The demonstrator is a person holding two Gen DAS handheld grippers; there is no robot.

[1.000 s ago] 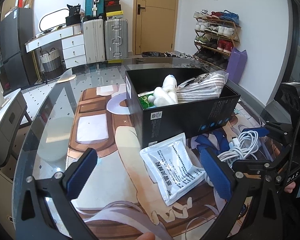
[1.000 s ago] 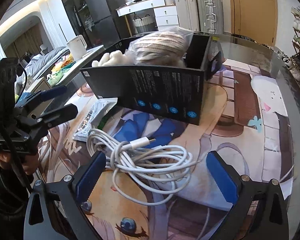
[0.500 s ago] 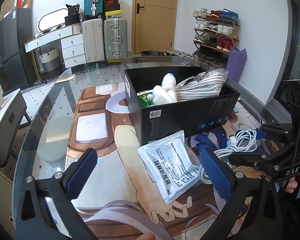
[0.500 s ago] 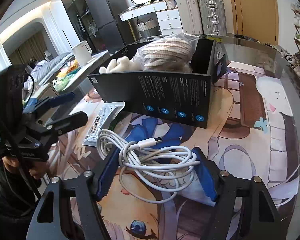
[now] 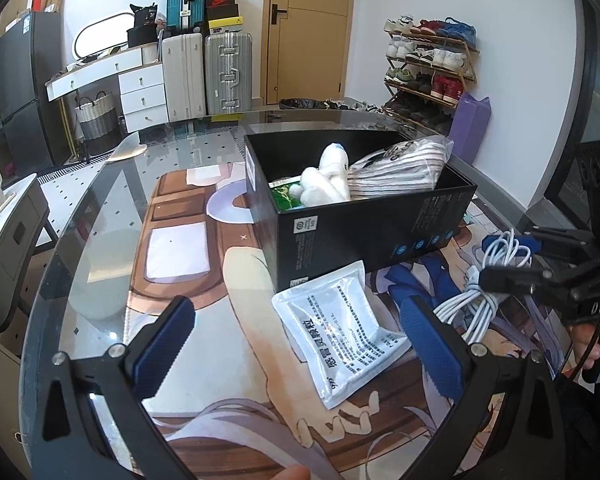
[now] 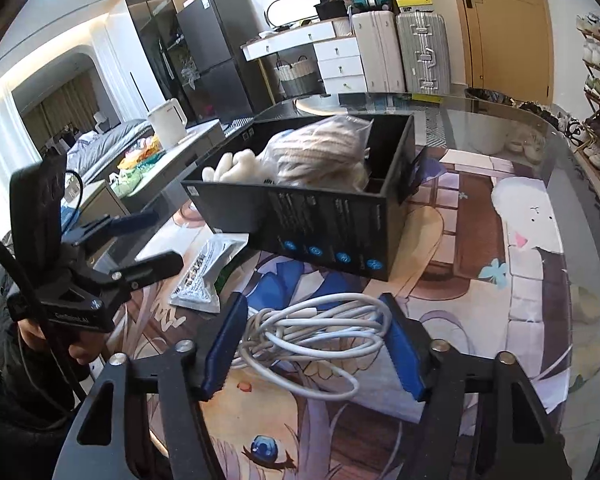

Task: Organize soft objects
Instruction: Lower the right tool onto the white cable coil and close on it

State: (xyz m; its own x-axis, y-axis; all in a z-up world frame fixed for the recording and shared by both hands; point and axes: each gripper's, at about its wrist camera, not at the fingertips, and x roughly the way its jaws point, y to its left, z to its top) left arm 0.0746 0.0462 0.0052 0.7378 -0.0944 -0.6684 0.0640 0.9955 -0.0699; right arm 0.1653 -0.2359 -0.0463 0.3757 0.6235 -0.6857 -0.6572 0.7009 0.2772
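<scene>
A coiled white cable (image 6: 312, 332) sits between the blue pads of my right gripper (image 6: 314, 304), whose jaws are closing and press the coil from both sides. The left wrist view shows the bunched cable (image 5: 472, 304) hanging from the right gripper (image 5: 512, 264), just right of the black box (image 5: 360, 240). That box holds a white plush toy (image 5: 324, 180), a bagged striped cloth (image 5: 396, 164) and a green packet (image 5: 284, 196). My left gripper (image 5: 296, 312) stands open over a white sachet (image 5: 340, 328) lying in front of the box.
The round glass table (image 5: 100, 208) carries a printed cartoon mat. Beyond its edge stand suitcases (image 5: 228, 72), a white drawer unit (image 5: 144, 92) and a shoe rack (image 5: 428, 64). A hand (image 6: 80, 344) holds the left gripper (image 6: 164, 240) at the left.
The right gripper's jaws have narrowed from wide apart onto the cable coil, squeezing it into a tighter bunch, and have risen a little. The left gripper has stayed still and open.
</scene>
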